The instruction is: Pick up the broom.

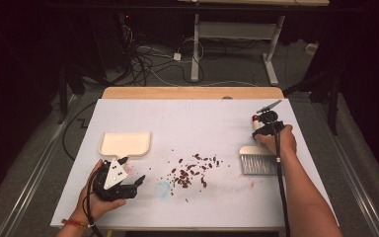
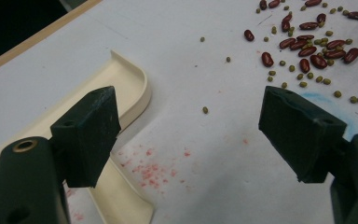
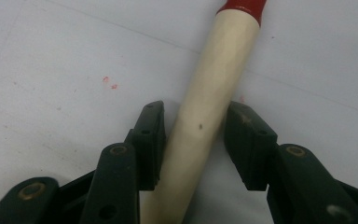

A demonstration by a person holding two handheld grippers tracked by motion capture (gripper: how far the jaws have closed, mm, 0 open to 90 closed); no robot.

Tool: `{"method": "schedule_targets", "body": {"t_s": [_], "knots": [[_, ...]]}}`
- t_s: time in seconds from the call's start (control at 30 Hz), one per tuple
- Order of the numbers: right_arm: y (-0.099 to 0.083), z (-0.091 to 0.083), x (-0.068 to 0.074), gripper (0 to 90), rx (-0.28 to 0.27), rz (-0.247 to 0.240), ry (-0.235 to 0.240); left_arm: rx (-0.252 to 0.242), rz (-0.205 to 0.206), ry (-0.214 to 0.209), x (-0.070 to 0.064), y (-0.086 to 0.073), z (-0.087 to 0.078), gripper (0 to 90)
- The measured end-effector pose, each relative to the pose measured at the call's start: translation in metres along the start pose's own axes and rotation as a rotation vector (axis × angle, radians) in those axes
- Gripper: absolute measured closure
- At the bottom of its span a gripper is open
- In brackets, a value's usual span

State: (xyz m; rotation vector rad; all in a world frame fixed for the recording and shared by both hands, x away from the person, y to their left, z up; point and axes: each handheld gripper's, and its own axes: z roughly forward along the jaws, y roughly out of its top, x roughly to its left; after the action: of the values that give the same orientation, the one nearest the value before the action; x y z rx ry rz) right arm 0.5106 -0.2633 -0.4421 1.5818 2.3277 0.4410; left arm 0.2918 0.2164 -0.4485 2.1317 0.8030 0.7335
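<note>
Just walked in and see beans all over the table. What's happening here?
A person is setting up to sweep the spilled beans. The right gripper straddles the brush handle, jaws not quite closed. The left gripper hangs open beside the cream dustpan. Nothing is swept yet.

In the right gripper view the brush handle (image 3: 205, 116) runs off the top edge past its red tip and off the bottom edge between the jaws, and whether the jaws press on it cannot be told. In the high view the person's hand (image 1: 279, 139) hides the handle's middle. In the left gripper view the dustpan (image 2: 126, 88) is cut by the left and bottom edges, one jaw covering part of it; the beans (image 2: 307, 46) spill past the upper right edge.
</note>
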Motion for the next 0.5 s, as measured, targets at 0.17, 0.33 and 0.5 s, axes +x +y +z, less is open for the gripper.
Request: {"method": "schedule_targets", "body": {"t_s": [0.17,0.33,0.5], "knots": [[0.002,0.0,0.003,68.9,0.01,-0.022,0.011,-0.007,0.008,-0.008,-0.001,0.001,-0.001,19.7],[0.001,-0.001,0.004,70.2,-0.005,-0.034,0.008,-0.001,0.006,-0.012,0.0,0.001,0.002,19.7],[-0.016,-0.014,0.005,70.5,-0.161,-0.048,0.063,-0.003,-0.006,-0.003,0.0,0.002,0.003,19.7]]}}
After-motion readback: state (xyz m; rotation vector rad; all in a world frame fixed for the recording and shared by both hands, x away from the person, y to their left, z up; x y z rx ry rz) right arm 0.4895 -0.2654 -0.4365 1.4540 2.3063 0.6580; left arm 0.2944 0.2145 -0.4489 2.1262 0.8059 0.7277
